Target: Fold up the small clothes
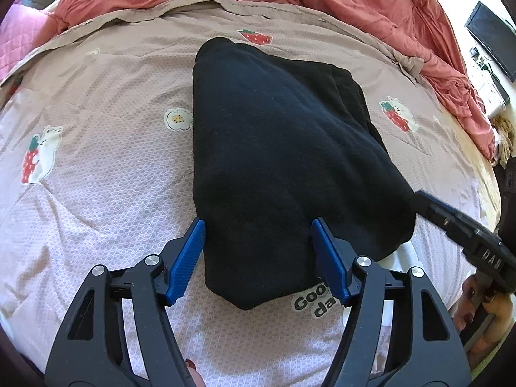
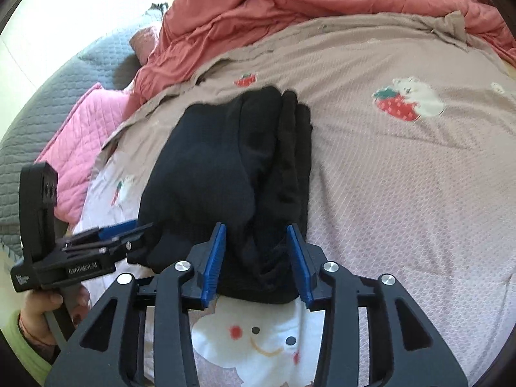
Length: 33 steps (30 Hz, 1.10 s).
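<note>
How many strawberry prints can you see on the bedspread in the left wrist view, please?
3: one strawberry beyond the black garment, one with a bear to its right, one with a bear far left. The garment may hide others.

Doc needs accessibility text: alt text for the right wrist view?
A folded black garment lies on a strawberry-print bedspread, its near edge between the open blue fingers of the right gripper. The left gripper reaches in from the left edge.
</note>
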Tool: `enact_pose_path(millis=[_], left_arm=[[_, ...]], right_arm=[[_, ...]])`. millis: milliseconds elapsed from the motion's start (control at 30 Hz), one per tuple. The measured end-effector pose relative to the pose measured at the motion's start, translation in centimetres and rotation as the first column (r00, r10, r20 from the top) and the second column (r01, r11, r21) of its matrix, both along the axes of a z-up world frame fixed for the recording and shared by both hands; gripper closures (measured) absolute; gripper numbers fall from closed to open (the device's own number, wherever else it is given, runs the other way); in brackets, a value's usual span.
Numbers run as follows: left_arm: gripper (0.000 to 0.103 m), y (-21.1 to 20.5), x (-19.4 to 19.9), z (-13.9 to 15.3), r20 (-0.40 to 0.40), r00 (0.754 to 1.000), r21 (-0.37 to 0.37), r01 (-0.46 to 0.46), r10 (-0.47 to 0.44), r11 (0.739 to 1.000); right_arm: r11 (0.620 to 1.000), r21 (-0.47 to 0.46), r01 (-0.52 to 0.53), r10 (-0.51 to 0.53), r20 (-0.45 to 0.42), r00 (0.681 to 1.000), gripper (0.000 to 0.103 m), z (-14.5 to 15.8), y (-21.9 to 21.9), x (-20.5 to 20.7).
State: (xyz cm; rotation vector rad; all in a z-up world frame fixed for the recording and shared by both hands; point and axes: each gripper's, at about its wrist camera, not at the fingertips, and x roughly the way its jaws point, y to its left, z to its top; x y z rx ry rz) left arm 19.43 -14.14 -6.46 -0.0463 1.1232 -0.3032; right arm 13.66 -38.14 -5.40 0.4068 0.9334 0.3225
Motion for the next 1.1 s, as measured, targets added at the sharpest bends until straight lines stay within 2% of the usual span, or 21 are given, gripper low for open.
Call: enact_pose_path(millis=[133,200,300,367,533,800,967,1100], left_arm=[[0.044,-0.1,-0.2,0.4,0.013,1.0,0.006,0.005,-0.005,1.0],[0.043,-0.1,-0.3,0.7,0.024,1.0,0.01,0.008,-0.009,1.0],[0.043,-0.2,-0.4,1.2,0.043,0.999,0.017,0.014,-0.014,1.0],[0.042,-0.2,-0.5,1.5,0.055,0.998,0.022,0.015,-0.016,1.0],[0.038,0.1,-0.2,1.8,0.074,0.997,0.032,0.006,-0.008,0.999],[0.029,1.7,0.7,1.0,0.056,0.998,0.011,-0.043,0.042,0.999],[0.029,3.0,2.0,0.5,0.027,0.995,-0.031,-0.092,0.092,0.995],[0.029,3.0,3.4,0.0,-0.001,0.995,-0.092,-0.101,0.101,0.991]], right_arm=[[0.998,0.056,0.04,-0.041,0.023,0.999,0.053,0.3,-1.0,-0.2],[0.998,0.047,0.043,-0.044,0.026,0.999,0.052,0.4,-0.9,-0.1],[0.999,0.029,0.044,-0.045,0.037,0.998,0.044,0.6,-0.7,0.0],[0.998,0.027,0.049,-0.05,0.052,0.997,0.042,0.8,-0.7,-0.1],[0.997,0.024,0.074,-0.075,0.073,0.995,0.026,1.1,-1.0,0.0],[0.994,0.019,0.111,-0.112,0.04,0.993,0.019,0.1,-1.1,1.1],[0.99,0.047,0.134,-0.134,0.013,0.991,0.019,-0.8,-1.5,3.4],[0.988,0.099,0.119,-0.117,-0.027,0.993,0.019,-2.0,-1.3,5.1]])
